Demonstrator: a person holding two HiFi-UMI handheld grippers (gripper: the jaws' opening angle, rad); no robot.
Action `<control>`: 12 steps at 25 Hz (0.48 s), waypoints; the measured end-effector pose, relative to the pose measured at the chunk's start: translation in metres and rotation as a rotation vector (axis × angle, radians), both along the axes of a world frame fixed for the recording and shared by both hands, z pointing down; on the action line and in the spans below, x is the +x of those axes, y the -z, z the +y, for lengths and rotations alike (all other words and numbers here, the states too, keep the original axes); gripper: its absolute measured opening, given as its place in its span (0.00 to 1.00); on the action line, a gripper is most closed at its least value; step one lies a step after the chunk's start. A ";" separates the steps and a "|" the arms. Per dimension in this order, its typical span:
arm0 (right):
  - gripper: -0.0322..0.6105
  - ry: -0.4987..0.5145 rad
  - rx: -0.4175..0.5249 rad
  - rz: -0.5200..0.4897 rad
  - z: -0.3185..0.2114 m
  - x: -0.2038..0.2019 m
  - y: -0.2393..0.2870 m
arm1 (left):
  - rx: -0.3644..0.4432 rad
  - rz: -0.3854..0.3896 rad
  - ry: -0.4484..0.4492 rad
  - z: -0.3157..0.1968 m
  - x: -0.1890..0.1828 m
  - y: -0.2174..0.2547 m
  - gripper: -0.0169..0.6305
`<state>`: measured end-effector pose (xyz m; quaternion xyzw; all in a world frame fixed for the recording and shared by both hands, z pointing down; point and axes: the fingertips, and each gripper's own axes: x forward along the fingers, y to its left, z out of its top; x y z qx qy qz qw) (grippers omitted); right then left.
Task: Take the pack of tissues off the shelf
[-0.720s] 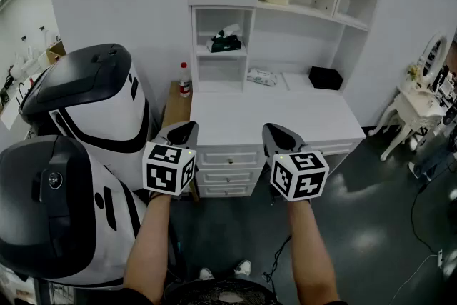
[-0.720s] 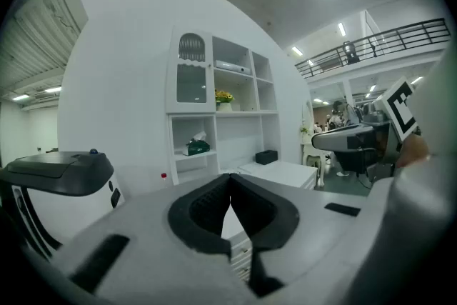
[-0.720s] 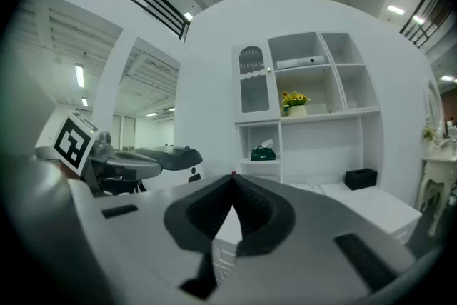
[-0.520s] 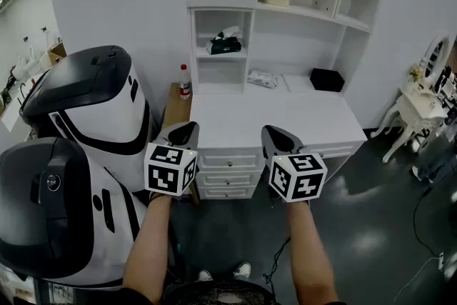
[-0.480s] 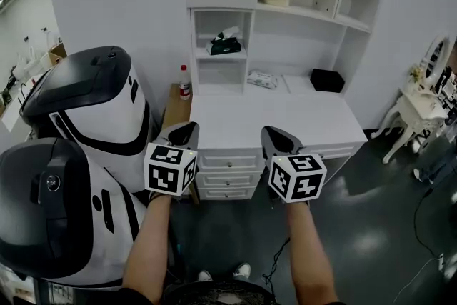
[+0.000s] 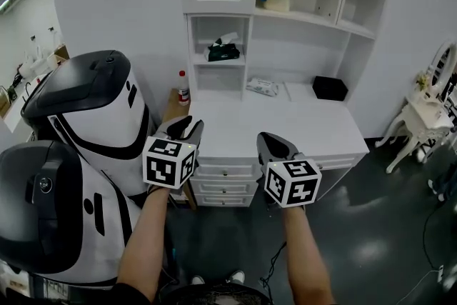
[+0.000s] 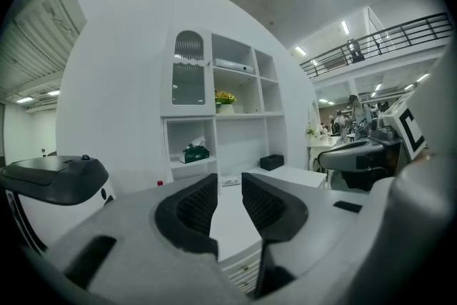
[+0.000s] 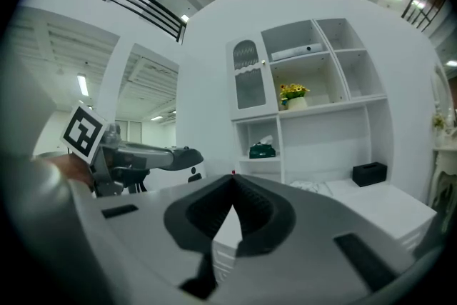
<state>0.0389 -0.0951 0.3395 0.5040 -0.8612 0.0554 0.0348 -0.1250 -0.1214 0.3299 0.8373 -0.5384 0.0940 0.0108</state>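
While the left gripper (image 7: 228, 183) holds its dark ribbed jaws a narrow gap apart with nothing between them, the right gripper (image 8: 232, 186) has its jaws closed tip to tip, likewise empty. We hold both nearly level in front of us, short of the white desk with drawers (image 6: 285, 126) and well apart from the dark green soft pack of tissues (image 6: 224, 48). That pack rests on the middle board of the narrow open cubby in the white shelf unit (image 6: 251, 46), above the desk top and up-left of a flat white packet (image 6: 262, 86). We judge it light and squashy, so a gentle pinch across its short sides, low on the body, should hold; grabbing the white tissue (image 6: 230, 36) poking from its top would only pull a sheet free. Its long axis appears to run across the cubby, side to side and slightly skewed, with the opening facing up.
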 end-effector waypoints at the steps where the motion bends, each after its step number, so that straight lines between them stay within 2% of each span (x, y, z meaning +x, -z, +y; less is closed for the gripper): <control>1: 0.06 0.005 -0.001 -0.001 -0.003 0.003 -0.001 | 0.001 0.000 0.004 -0.003 0.003 0.001 0.21; 7: 0.06 0.033 -0.004 -0.008 -0.018 0.021 -0.004 | 0.007 -0.001 0.016 -0.021 0.027 0.005 0.30; 12: 0.06 0.057 -0.007 -0.015 -0.031 0.038 -0.003 | 0.015 0.034 0.032 -0.033 0.047 0.010 0.41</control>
